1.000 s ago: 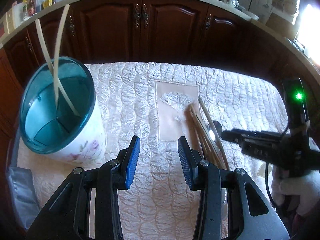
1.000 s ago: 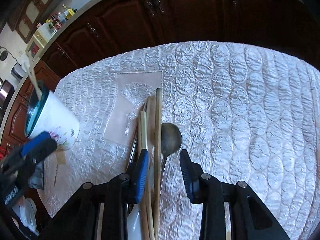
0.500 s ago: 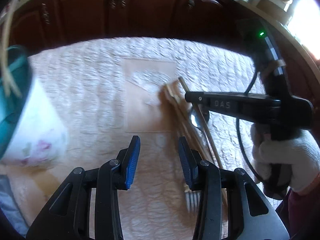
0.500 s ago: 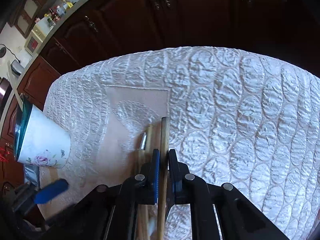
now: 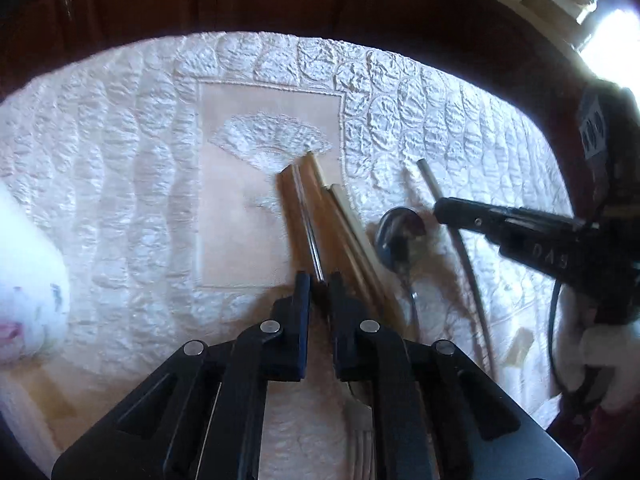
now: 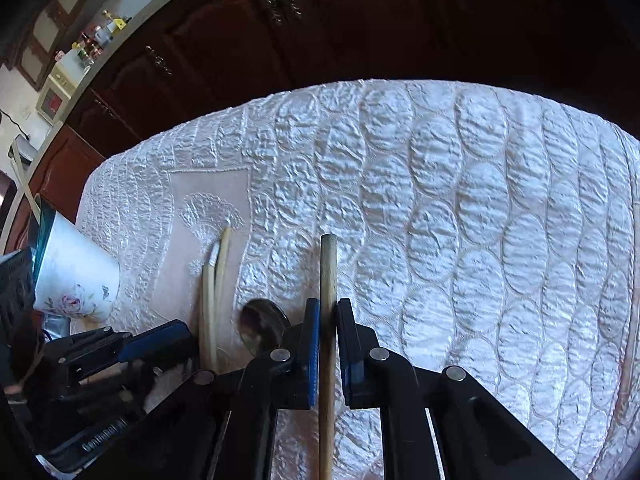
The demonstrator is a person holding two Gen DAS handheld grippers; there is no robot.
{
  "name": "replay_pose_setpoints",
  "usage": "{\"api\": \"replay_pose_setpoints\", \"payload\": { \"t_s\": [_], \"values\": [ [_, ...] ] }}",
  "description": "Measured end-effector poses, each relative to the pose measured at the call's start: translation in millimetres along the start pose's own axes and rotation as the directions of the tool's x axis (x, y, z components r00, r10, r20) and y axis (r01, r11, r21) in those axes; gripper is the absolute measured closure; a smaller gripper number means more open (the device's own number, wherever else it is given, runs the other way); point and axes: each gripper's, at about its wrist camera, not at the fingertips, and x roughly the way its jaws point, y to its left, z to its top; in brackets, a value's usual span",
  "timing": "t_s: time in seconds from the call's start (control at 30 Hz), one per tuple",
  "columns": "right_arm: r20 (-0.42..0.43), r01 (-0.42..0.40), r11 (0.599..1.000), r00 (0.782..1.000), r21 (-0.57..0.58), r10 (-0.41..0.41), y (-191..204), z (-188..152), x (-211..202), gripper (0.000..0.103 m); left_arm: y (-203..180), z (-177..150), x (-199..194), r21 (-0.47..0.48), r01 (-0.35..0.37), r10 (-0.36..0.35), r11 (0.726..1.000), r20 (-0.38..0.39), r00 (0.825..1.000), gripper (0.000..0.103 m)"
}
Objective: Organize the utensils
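Left wrist view: the left gripper (image 5: 319, 282) has its jaws pinched nearly together on a thin metal handle (image 5: 308, 216) lying among the wooden chopsticks (image 5: 344, 216) on the quilted cloth (image 5: 120, 160). That bundle runs from the fingertips up and slightly left, its far ends reaching the embroidered fan panel (image 5: 240, 200). A spoon (image 5: 394, 236) lies beside it on the right, bowl away from the camera. This view alone shows the right gripper (image 5: 444, 210) from the side, held by a white-gloved hand (image 5: 600, 344), with a single chopstick (image 5: 456, 232) clamped in it and slanting up-left clear of the bundle.

Right wrist view: the right gripper (image 6: 328, 312) has its jaws closed on the single chopstick (image 6: 328, 280), which points straight ahead along the fingers, end over the cloth. Only here does the floral cup (image 6: 76, 280) show whole, at the left with sticks (image 6: 22, 184) in it. The left gripper (image 6: 160, 340) sits at lower left, near the pale chopsticks (image 6: 214, 288) and spoon (image 6: 262, 320).
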Motion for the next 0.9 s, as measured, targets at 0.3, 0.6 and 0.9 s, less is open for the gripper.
{"api": "replay_pose_setpoints", "payload": {
  "t_s": [0.3, 0.6, 0.9],
  "values": [
    [-0.029, 0.031, 1.000, 0.999, -0.003, -0.031, -12.6, -8.3, -1.2, 0.095, 26.1, -7.1, -19.4, -0.021, -0.028, 0.028, 0.999, 0.016, 0.999, 0.101],
    [-0.028, 0.027, 1.000, 0.999, 0.012, -0.026, -15.9, 5.9, 2.0, 0.092, 4.8, 15.3, 3.5, 0.000, -0.041, 0.041, 0.999, 0.008, 0.999, 0.081],
    [-0.033, -0.006, 1.000, 0.999, 0.016, 0.006, -21.3, 32.4, 17.3, 0.092, -0.2, 31.8, 37.5, -0.003, -0.096, 0.096, 0.995, 0.001, 0.995, 0.082]
  ]
}}
